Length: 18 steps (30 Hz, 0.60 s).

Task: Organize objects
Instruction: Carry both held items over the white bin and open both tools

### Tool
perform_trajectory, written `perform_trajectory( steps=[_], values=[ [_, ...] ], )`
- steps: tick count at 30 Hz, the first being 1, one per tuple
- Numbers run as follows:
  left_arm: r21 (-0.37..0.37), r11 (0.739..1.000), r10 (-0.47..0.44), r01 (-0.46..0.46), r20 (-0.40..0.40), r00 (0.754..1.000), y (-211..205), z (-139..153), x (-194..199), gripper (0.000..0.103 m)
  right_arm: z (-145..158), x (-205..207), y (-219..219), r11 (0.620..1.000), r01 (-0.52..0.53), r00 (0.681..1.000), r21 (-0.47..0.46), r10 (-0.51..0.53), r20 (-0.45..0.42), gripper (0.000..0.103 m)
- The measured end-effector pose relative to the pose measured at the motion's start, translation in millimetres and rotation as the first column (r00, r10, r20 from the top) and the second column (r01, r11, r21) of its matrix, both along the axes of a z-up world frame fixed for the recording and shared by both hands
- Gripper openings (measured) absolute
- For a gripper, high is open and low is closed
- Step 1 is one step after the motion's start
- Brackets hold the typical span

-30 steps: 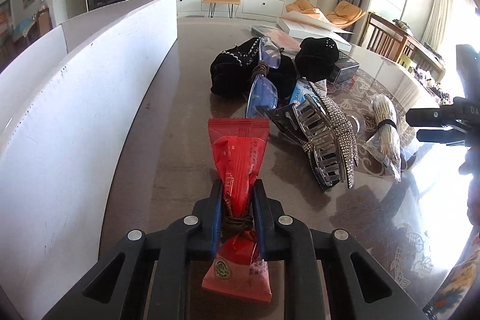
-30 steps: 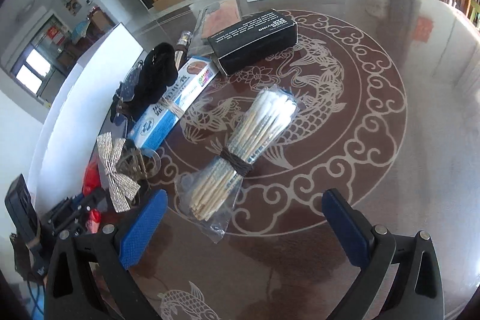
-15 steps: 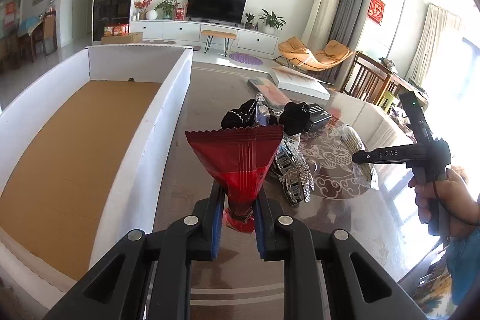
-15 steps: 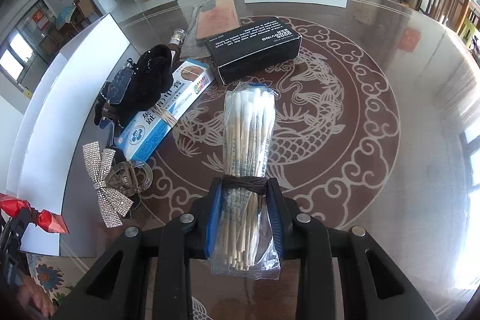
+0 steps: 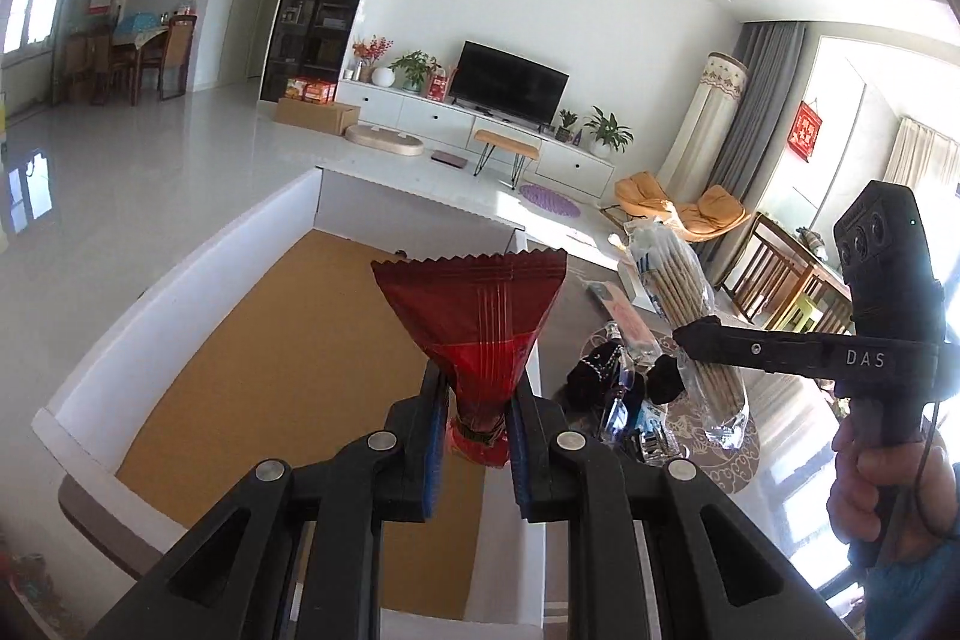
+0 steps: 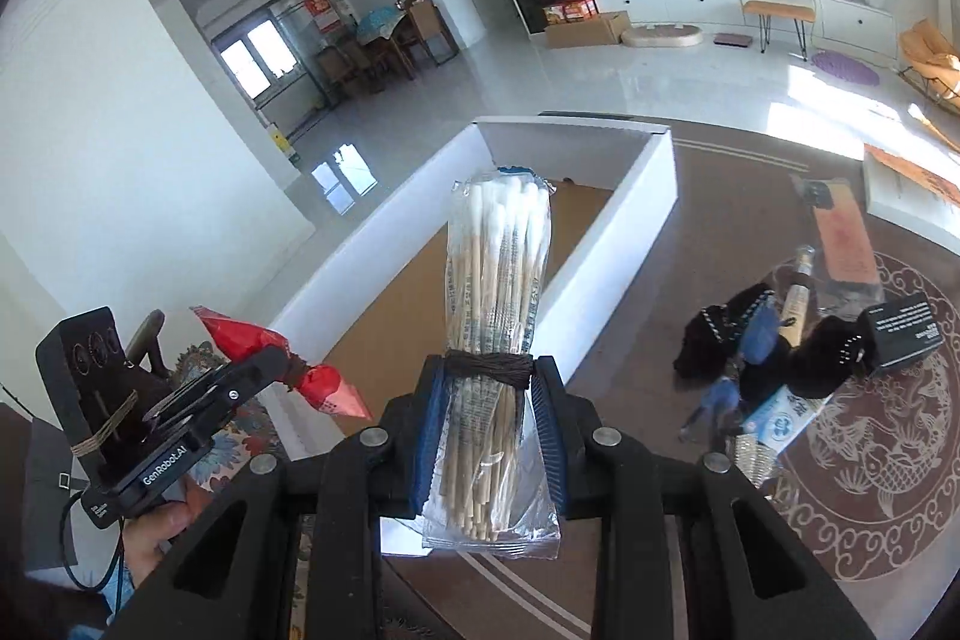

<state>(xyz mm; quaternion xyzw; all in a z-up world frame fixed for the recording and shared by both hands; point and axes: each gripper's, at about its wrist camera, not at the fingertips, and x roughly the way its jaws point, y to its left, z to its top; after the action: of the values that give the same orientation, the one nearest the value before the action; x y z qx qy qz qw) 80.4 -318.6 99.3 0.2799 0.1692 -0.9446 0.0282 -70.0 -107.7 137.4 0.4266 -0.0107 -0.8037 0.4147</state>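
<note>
My left tongs (image 5: 474, 400) clamp the red snack packet (image 5: 474, 316), raised over the white box (image 5: 180, 280). Right wrist view: my right tongs (image 6: 489, 418) clamp the cotton swab pack (image 6: 498, 292) at its tie, near the box's wall; leftover items sit on the surface (image 6: 660, 340).

Bright daylight, window glare, fisheye-warped edges.

Left view, my holdings: left gripper (image 5: 474, 403) clamped on red snack packet (image 5: 477, 322) above white box (image 5: 198, 280); right gripper (image 5: 690, 334) pinching bagged cotton swabs (image 5: 684, 292) over cluttered table (image 5: 774, 478).
</note>
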Motion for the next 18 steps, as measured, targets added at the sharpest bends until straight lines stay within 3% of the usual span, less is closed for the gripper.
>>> perform_trajectory(
  steps=[4,5,6,7,8,9,10,14,18],
  values=[
    [-0.026,0.998,0.060,-0.057,0.145,0.988,-38,-32,-17,0.018,-24,11,-76,0.995,-0.100,0.994,-0.002,0.100,0.032,0.030],
    [-0.049,0.996,0.087,-0.079,0.195,0.977,-45,-43,-24,0.023,-35,13,-92,0.993,-0.117,0.992,0.010,0.117,0.044,0.031],
    [-0.066,0.993,0.111,-0.097,0.245,0.963,-52,-56,-31,0.029,-45,12,-107,0.991,-0.129,0.990,0.029,0.128,0.053,0.036],
    [-0.081,0.990,0.137,-0.119,0.283,0.949,-58,-68,-34,0.050,-54,11,-117,0.990,-0.134,0.989,0.041,0.132,0.065,0.042],
    [-0.096,0.985,0.166,-0.143,0.310,0.936,-64,-77,-36,0.070,-62,10,-123,0.991,-0.129,0.989,0.044,0.125,0.079,0.061],
    [-0.109,0.980,0.195,-0.169,0.320,0.927,-69,-84,-35,0.074,-67,9,-125,0.992,-0.116,0.990,0.041,0.112,0.084,0.073],
    [-0.113,0.976,0.213,-0.187,0.310,0.927,-71,-85,-32,0.074,-69,8,-122,0.995,-0.099,0.992,0.029,0.097,0.077,0.075],
    [-0.074,0.973,0.232,-0.221,0.243,0.942,-64,-81,-18,0.076,-62,14,-86,0.999,-0.031,0.995,0.035,0.034,-0.088,0.089],
    [-0.060,0.989,0.140,-0.132,0.176,0.974,-14,-64,-17,0.076,-65,15,-13,0.990,0.117,0.941,0.084,-0.083,-0.327,0.100]
  ],
)
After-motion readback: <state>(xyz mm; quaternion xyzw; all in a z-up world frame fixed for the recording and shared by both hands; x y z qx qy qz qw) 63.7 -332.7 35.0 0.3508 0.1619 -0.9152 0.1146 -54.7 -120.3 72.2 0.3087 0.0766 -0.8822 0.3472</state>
